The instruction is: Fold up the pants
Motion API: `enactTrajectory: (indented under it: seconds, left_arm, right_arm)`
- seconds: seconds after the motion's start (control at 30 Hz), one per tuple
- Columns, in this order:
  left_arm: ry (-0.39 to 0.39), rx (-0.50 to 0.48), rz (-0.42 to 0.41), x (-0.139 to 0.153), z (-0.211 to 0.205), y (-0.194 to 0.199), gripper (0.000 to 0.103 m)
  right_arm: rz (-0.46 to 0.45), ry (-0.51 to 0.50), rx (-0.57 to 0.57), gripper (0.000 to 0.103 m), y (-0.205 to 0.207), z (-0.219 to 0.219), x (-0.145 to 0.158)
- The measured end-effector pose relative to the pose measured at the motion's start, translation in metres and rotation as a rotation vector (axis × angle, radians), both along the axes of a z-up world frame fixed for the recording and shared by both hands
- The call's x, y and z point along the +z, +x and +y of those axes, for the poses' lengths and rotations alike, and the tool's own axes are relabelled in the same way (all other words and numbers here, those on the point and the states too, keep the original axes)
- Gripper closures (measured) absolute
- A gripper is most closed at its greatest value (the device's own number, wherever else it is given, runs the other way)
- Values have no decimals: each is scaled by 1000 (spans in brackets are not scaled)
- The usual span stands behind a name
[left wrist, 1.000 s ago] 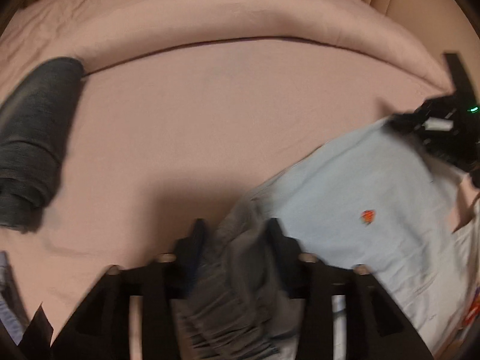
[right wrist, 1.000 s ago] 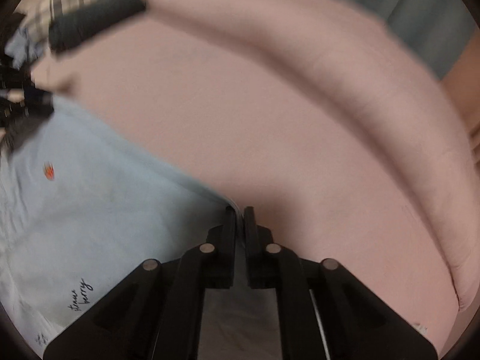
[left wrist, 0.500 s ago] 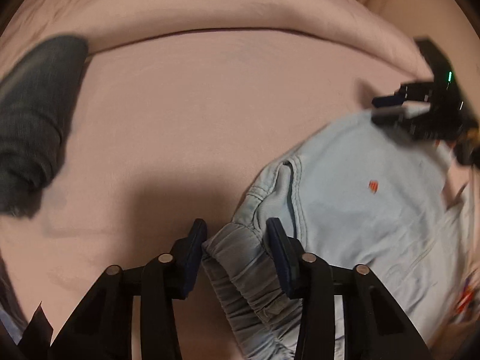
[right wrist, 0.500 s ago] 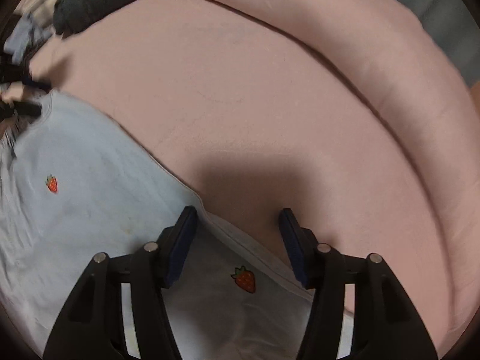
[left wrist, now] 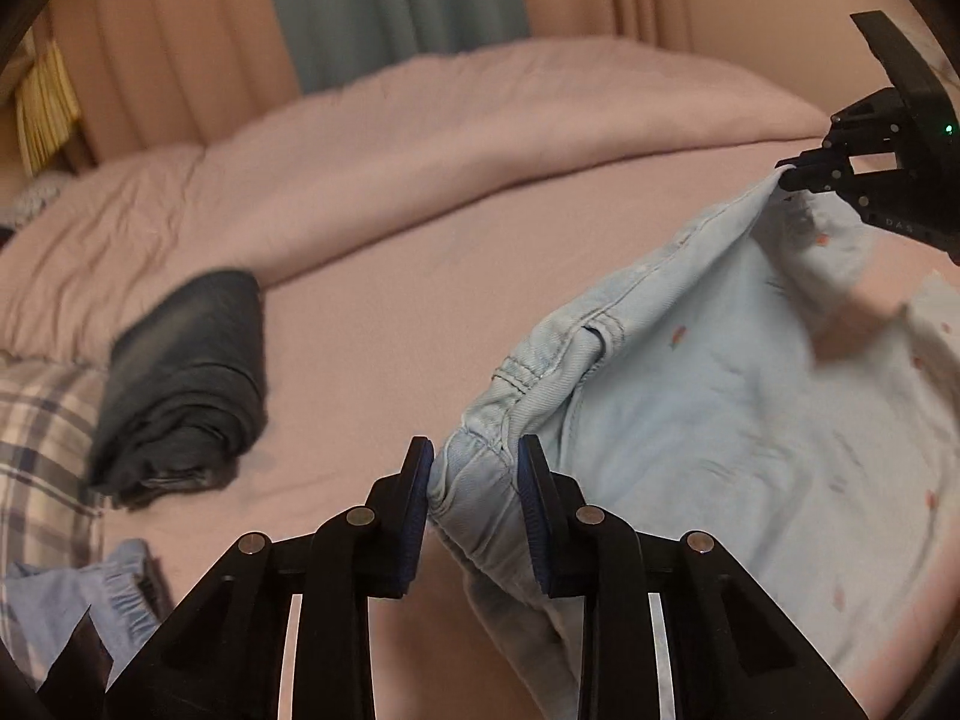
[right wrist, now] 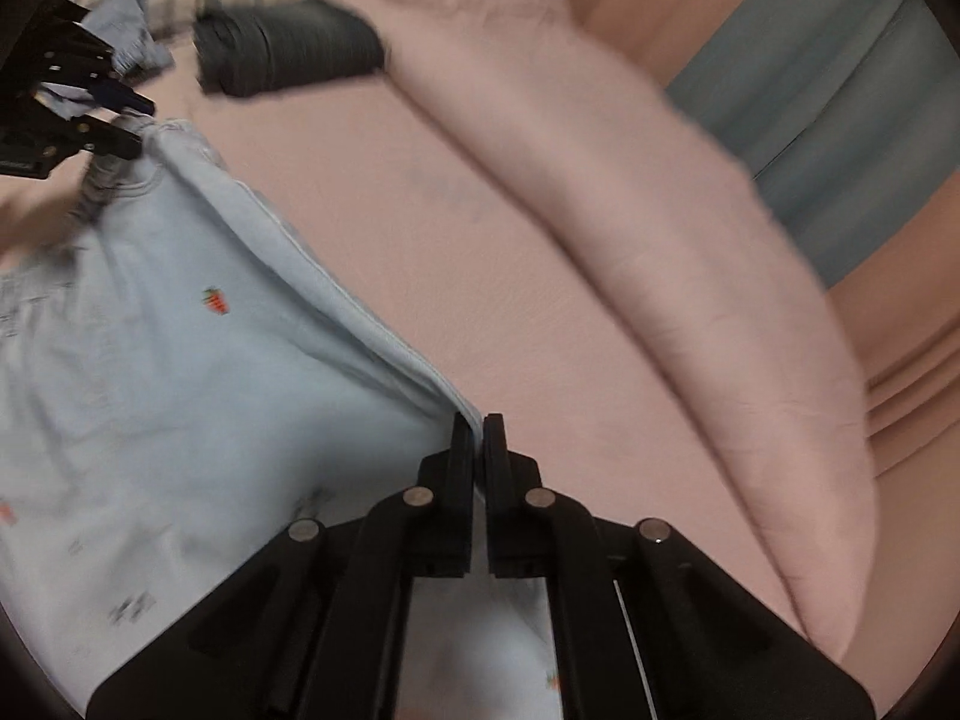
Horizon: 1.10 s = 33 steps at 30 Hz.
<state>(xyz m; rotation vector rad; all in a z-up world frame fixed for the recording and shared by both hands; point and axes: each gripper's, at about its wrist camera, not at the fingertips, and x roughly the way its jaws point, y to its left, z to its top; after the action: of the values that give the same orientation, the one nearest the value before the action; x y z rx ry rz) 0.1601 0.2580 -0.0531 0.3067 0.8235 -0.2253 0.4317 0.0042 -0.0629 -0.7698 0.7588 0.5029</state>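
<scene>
Light blue pants (left wrist: 720, 396): lifted clear of the pink bed (left wrist: 420, 300), stretched between both tools; lower part cut off by frame edge in both views. Small red strawberry prints (right wrist: 215, 301) scattered over cloth; darker marks near lower left of right wrist view too blurred to read.

Left gripper (left wrist: 474, 468): closed on gathered elastic waistband (left wrist: 474, 480), bunched cloth filling gap between blue-padded fingers (left wrist: 417, 492). Pointed level across bed toward far curtains. In right wrist view, seen at upper left (right wrist: 129, 123), waistband corner between its tips, body cut off by frame edge.

Right gripper (right wrist: 477, 438): fingers pressed nearly together on thin folded edge of pants, only a sliver of cloth showing between. In left wrist view, seen at upper right (left wrist: 792, 171), clamped on pants corner held higher than waistband; body partly out of frame. Blurred skin-toned patch below it (left wrist: 852, 318), probably a hand, outline not clear.

Dark folded garment (left wrist: 180, 378): resting on bed, well apart from pants, motion-blurred.

Plaid cloth (left wrist: 42, 450): just beside dark garment, partly cut off.

Blue ruffled cloth (left wrist: 90, 588): near plaid cloth, mostly hidden behind left gripper frame.

Rolled pink duvet (right wrist: 690, 276): along far side of bed from pants.

Curtains (left wrist: 390, 12): grey-green and peach, beyond duvet.
</scene>
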Motion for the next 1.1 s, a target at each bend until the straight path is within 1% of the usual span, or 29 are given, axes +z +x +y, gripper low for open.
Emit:
enactTrajectory:
  seconds: [0.03, 0.07, 0.1, 0.13, 0.17, 0.2, 0.23, 0.27, 0.3, 0.33, 0.4, 0.43, 0.5, 0.53, 0.6, 0.67, 0.7, 0.77, 0.8, 0.87, 0.93, 0.97, 1.0, 1.03, 1.07, 1.1]
  left_arm:
    - [5, -14, -25, 5, -2, -20, 75]
    - [5, -21, -35, 6, -4, -28, 75]
    - [-1, -31, -43, 7, -7, -38, 75]
    - [-7, -40, -42, 3, -9, -55, 75]
    - [-9, -39, -36, 1, -13, -53, 75]
    - [-14, -36, -28, -3, -14, -63, 75]
    - [-18, -38, -19, -11, -15, -75, 75]
    - [-15, -34, -15, -18, -15, -84, 76]
    - [-6, -28, -12, -25, -17, -94, 76]
    - [4, -19, -7, -37, -18, -104, 76]
    - [6, 3, 19, -50, -19, -112, 77]
    - [35, 21, 36, -63, -20, -114, 80]
    - [40, 33, 49, -69, -23, -121, 80]
    - [35, 44, 33, -68, -23, -122, 80]
    - [-1, 56, 21, -59, -20, -121, 81]
    - [-42, 70, -3, -48, -14, -121, 81]
    - [-60, 71, -13, -42, -11, -121, 81]
    - [-74, 66, -20, -42, -10, -127, 81]
    - [-67, 64, -18, -45, -12, -131, 81]
    - [-57, 61, 16, -60, -14, -138, 81]
    - [-31, 67, 40, -75, -18, -143, 81]
    - [-9, 70, 52, -83, -20, -144, 81]
    - [18, 84, 57, -86, -22, -144, 81]
    - [52, 103, 80, -93, -23, -142, 80]
    - [47, 111, 86, -93, -22, -142, 79]
    - [26, 125, 87, -91, -19, -142, 79]
  right_arm:
    - [-22, 13, 4, 101, -18, -8, 6]
    - [-35, 26, 9, 101, -39, -11, 4]
    - [-52, 39, 16, 101, -61, -16, 12]
    - [-61, 42, 30, 100, -85, -19, 17]
    - [-70, 44, 41, 100, -122, -19, 19]
    - [-62, 45, 49, 100, -147, -26, 15]
    - [-45, 44, 59, 100, -179, -38, 7]
    - [-28, 39, 70, 100, -197, -41, -3]
    - [-13, 29, 77, 100, -213, -39, -19]
    - [0, 18, 89, 100, -235, -37, -31]
    - [57, 13, 109, 100, -266, -39, -55]
    - [83, -6, 124, 100, -280, -37, -69]
    - [105, -58, 148, 100, -298, -29, -90]
    - [100, -89, 159, 100, -306, -25, -99]
    - [93, -115, 166, 100, -316, -15, -105]
    - [68, -121, 164, 100, -319, -15, -100]
    - [57, -108, 164, 100, -319, -15, -92]
    - [27, -86, 163, 100, -323, -17, -76]
    - [28, -81, 161, 100, -325, -19, -73]
    - [48, -69, 161, 100, -340, -18, -74]
    - [99, -91, 173, 99, -351, -17, -95]
    - [108, -108, 182, 99, -360, -15, -103]
    - [114, -136, 203, 96, -366, -12, -116]
    - [109, -157, 206, 95, -371, -11, -123]
    - [97, -162, 201, 95, -370, -10, -124]
    - [89, -142, 187, 95, -367, -9, -125]
